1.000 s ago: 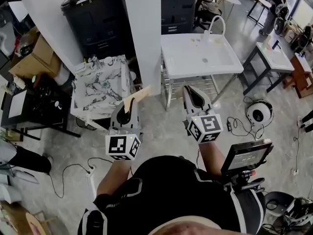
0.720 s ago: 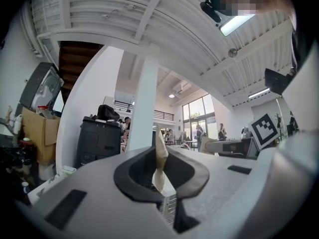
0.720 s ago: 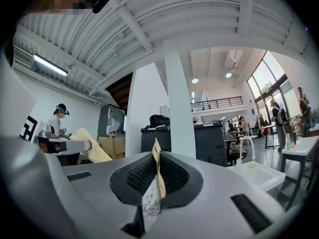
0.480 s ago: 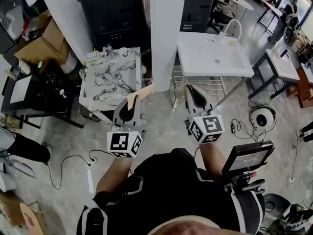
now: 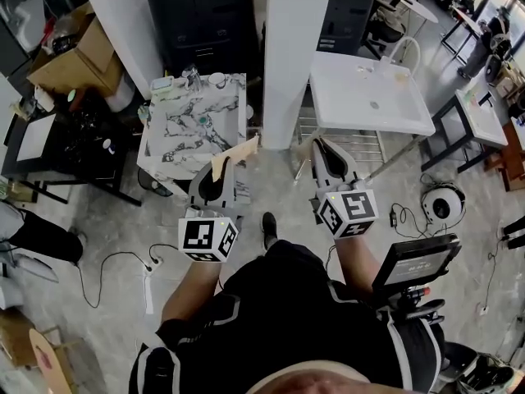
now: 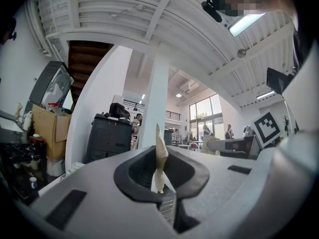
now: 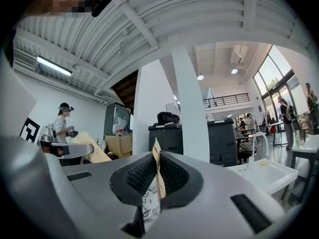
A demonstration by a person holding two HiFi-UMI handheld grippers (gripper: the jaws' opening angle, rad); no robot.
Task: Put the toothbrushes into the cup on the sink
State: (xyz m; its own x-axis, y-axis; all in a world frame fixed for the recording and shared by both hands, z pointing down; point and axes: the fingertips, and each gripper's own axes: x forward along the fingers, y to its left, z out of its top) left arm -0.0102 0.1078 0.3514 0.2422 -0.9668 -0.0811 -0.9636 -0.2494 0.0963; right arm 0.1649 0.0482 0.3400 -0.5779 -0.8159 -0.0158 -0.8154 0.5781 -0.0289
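Held out in front of me, my left gripper is shut on a tan piece of card, which stands up between its pads. My right gripper is shut, with a thin tan strip of card pinched edge-on between its pads. Both grippers hover over the floor, short of the furniture. Ahead on the right stands a white sink with a curved tap. A marble-patterned table ahead on the left carries small cups at its far edge. No toothbrush can be made out.
A white pillar rises between table and sink, with a black cabinet behind. Cardboard boxes and a black desk stand to the left. A metal rack sits under the sink. Cables trail on the floor.
The person has walked forward: the marble table and the sink have come nearer and shifted right in view, and a foot now shows. Both grippers keep their hold and pose.
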